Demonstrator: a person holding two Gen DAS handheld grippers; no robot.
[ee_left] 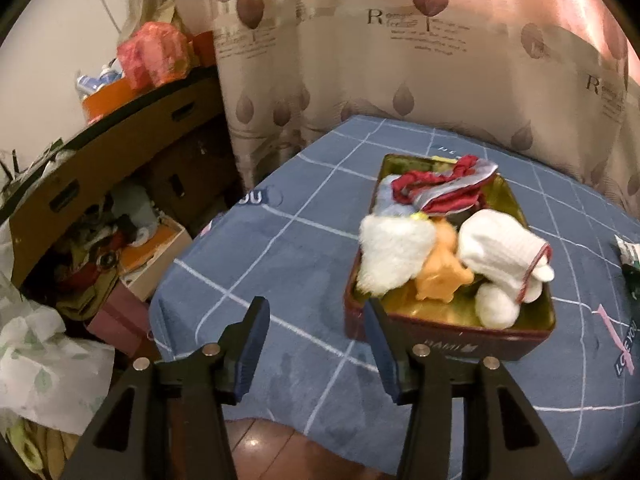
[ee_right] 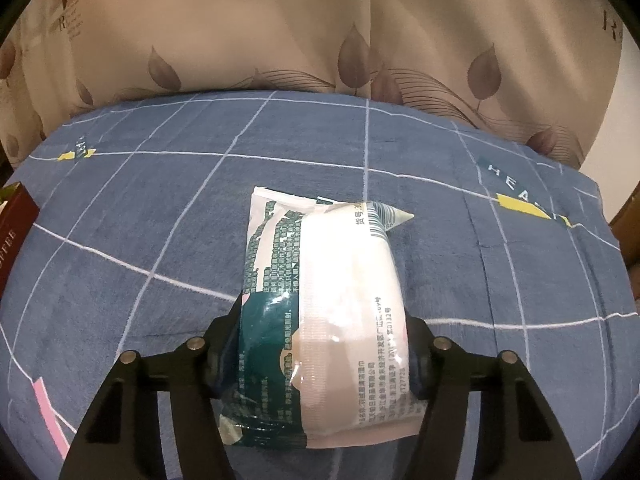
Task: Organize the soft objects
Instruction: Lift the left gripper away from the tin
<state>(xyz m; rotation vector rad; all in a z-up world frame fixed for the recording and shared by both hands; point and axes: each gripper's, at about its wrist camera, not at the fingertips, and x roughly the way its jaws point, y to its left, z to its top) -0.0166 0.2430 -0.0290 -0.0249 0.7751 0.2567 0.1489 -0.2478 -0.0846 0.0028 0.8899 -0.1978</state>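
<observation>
Curtain (ee_left: pixel 360 60) behind tin (ee_left: pixel 448 332), boxes (ee_left: pixel 120 168) leftward

Ahead of the left tongs (ee_left: pixel 316 316): maroon tin (ee_left: pixel 448 340), gold inside. Between the right tongs (ee_right: pixel 320 340): white-and-teal wipes packet (ee_right: pixel 320 312). Beneath: blue bedsheet (ee_right: pixel 140 208), white grid lines.
</observation>
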